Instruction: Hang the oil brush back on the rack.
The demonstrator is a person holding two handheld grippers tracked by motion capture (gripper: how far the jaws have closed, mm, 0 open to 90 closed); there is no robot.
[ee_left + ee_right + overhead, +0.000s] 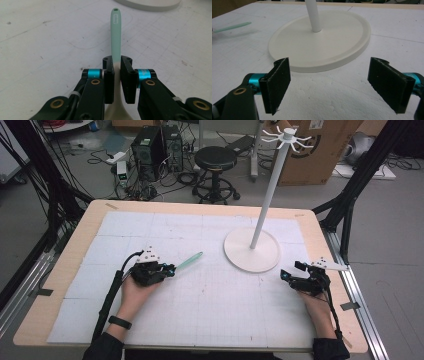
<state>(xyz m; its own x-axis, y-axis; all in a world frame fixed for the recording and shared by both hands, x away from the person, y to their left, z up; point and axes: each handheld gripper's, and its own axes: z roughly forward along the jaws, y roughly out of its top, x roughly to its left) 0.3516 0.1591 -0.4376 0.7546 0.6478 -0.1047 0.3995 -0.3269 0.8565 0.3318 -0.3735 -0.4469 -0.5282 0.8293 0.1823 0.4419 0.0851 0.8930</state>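
Where the high view looks down on the table point(70, 255), the left gripper point(169, 269) sits at the left of the white mat, clamped on a pale green spoon point(190, 260) whose handle points up and right toward the stand point(251, 251). The stand's round white base rests on the mat right of centre, its pole rising to a crown of hooks. The right gripper point(286, 274) lies near the table's right edge, just beside that base, with nothing between its jaws.

In the left gripper view, the spoon point(116, 35) runs straight ahead from the left gripper point(117, 75). The jaws pinch it where the green handle fades to cream, the bowl end widening below them. A small hole shows at the handle tip, which the high view is too coarse to show. The spoon looks light, thin and probably smooth plastic or silicone, so it may twist in a loose pinch; holding near the neck, as here, leaves the holed tip free.

In the right gripper view, the right gripper point(328, 85) has its jaws wide apart, facing the stand's base point(322, 47). The spoon's green handle point(232, 27) shows far left.
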